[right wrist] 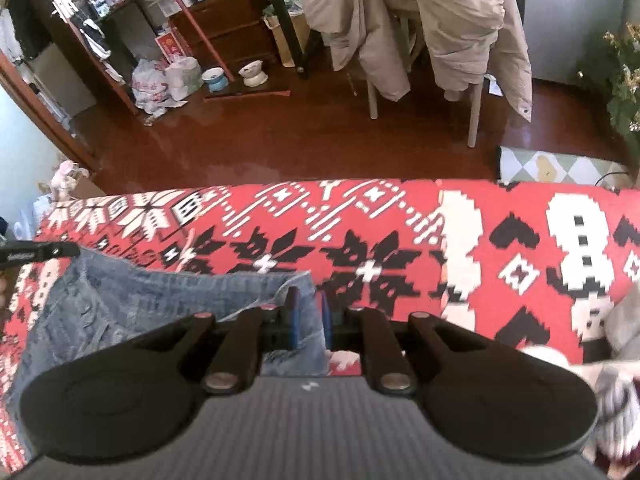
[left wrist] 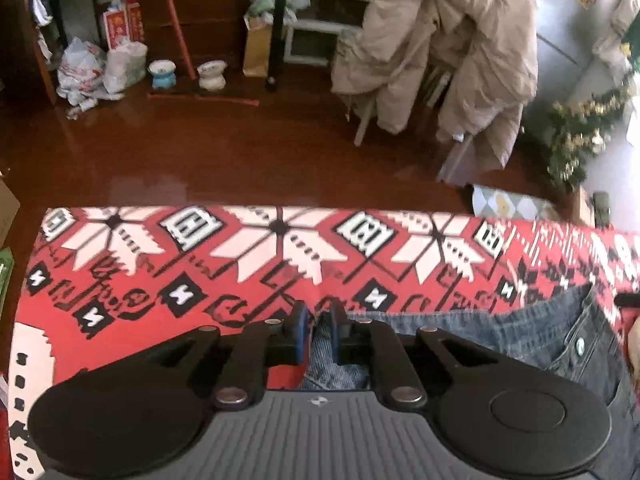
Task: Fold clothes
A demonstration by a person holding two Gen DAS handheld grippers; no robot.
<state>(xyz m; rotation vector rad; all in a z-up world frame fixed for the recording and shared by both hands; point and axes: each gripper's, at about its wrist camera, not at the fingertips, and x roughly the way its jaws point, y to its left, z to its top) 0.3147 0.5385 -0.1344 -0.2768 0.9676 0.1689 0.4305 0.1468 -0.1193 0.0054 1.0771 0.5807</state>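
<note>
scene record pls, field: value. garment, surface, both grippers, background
garment: blue jeans, lying on the surface, held at two edges
surface: red, white and black patterned blanket
left gripper: fingers closed on jeans fabric
right gripper: fingers closed on the jeans' right edge
other cloth: grey-white item at the right, blurred
background: beige coat draped over a chair, two pet bowls on the wooden floor
fold state: not yet folded, cloth bunched
</note>
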